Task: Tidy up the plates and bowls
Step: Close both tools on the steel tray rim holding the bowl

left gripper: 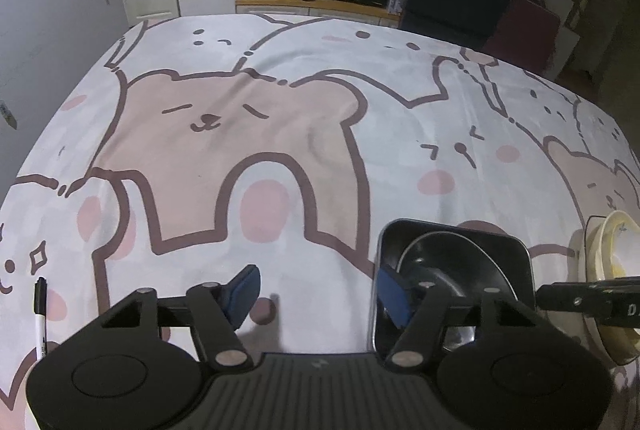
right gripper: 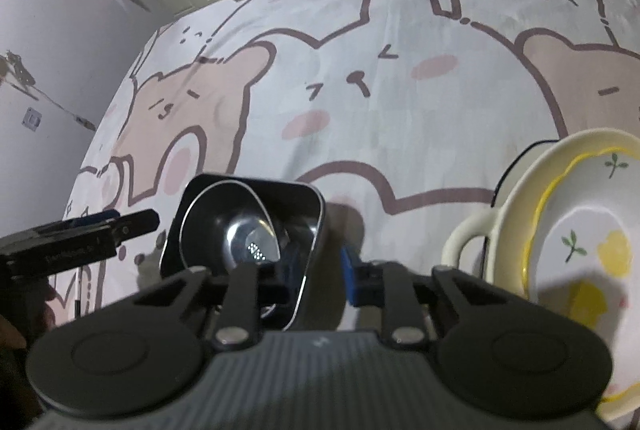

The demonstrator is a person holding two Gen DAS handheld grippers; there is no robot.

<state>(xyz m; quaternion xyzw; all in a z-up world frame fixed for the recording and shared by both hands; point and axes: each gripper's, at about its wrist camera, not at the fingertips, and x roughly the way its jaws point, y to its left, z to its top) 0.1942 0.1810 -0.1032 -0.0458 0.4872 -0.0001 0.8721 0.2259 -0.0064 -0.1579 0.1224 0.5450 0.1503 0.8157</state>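
Both grippers tilt steeply down. The right gripper (right gripper: 320, 262) pinches the square black dish (right gripper: 248, 230) at its 3 o'clock rim. The left gripper (left gripper: 318, 296) straddles the 9 o'clock rim, not quite clamped

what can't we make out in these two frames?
- Right wrist: inner pad of the right gripper sits behind its own linkage inside the square dish; grip unconfirmed.
- Both views: cream dish stack cut by right edge; piece count unclear.
- Left wrist: marker lower end behind the left gripper.
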